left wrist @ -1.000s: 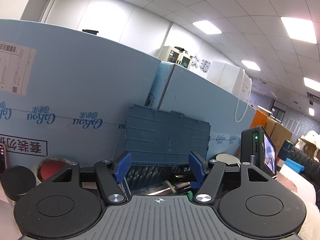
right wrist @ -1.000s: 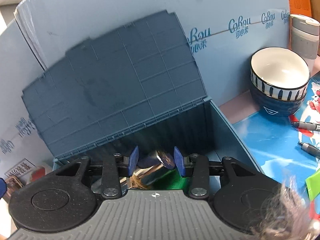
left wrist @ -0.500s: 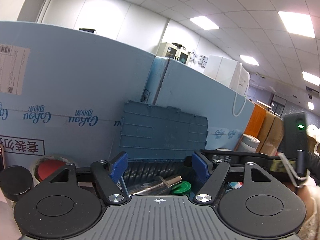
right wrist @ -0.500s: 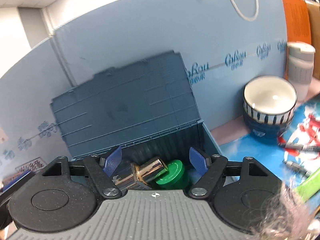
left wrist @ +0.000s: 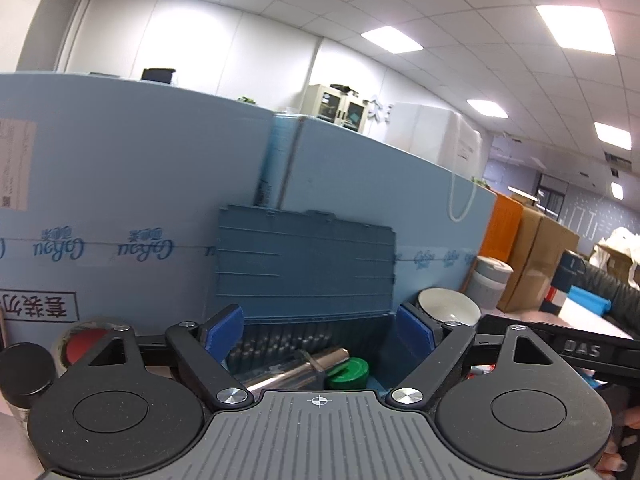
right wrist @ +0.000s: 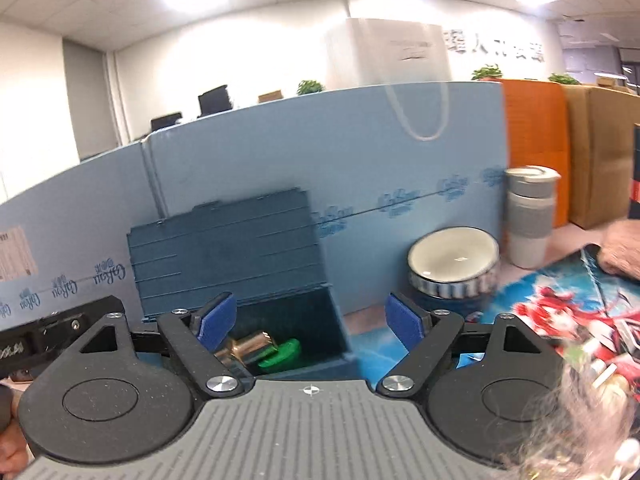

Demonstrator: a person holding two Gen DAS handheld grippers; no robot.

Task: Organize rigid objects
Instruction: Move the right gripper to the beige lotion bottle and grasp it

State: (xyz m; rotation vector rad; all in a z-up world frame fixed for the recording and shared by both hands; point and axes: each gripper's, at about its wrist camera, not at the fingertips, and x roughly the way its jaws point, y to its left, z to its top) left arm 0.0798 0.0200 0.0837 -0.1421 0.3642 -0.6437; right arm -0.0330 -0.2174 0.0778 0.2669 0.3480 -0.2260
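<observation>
you're looking at a dark blue box [right wrist: 256, 264], green lid [right wrist: 280, 354] inside, shiny metal flask [right wrist: 250, 344], white bowl [right wrist: 454, 258] with a blue striped rim, grey-banded white cup [right wrist: 530, 216], pale blue wall [right wrist: 360, 168]

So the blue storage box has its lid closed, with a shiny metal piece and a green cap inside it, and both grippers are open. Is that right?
Not quite: the blue storage box has its lid standing open, as the right wrist view shows. The rest holds: the shiny metal piece and green cap lie inside, and the left gripper and right gripper are both open.
</observation>
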